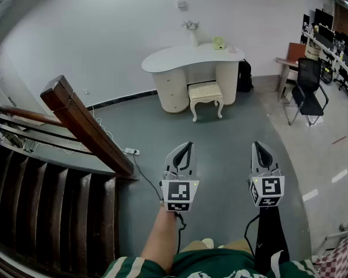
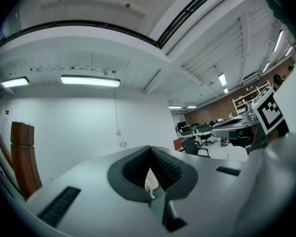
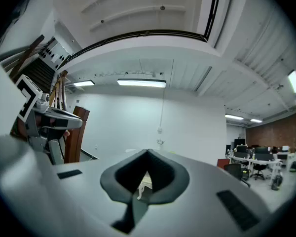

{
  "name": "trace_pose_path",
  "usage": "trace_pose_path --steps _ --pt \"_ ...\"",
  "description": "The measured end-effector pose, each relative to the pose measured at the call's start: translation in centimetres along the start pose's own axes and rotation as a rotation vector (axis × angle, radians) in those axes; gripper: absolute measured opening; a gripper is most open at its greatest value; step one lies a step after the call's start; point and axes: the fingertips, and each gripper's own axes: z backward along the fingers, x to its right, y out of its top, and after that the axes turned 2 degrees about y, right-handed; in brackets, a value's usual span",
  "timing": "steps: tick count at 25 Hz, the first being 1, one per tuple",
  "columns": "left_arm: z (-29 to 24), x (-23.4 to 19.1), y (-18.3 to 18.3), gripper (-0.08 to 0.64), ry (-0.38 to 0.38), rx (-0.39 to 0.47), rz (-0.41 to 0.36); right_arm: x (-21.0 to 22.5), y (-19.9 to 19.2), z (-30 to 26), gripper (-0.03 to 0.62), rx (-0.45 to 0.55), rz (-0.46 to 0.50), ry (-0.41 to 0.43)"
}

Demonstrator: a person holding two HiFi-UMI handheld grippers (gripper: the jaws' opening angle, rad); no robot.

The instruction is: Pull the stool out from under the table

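Plainly, the stool (image 1: pixel 206 94) stands at the kneehole of the white bench (image 1: pixel 180 57), its seat showing in front of the bench top. Whether its back edge is tucked under, I cannot tell. That fits a stool barely tucked in, or one already drawn out. The left gripper (image 1: pixel 185 149) and right gripper (image 1: pixel 261 148) hang well away from the bench, jaws closed on nothing, neither touching the stool.

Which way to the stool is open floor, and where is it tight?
Bare grey floor runs straight ahead to the stool, with room to draw it out. Tight spots: stair rail and power strip at left, black chair at right.
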Motion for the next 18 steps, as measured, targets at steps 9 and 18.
trace_pose_path --steps 9,18 --pt "0.0 -1.9 -0.1 -0.002 0.009 0.007 0.001 -1.2 0.1 -0.6 0.004 -0.006 0.002 0.0" --pt "-0.5 -3.4 -0.7 0.12 -0.012 0.01 0.018 -2.1 -0.1 -1.8 0.142 0.014 -0.025 -0.02"
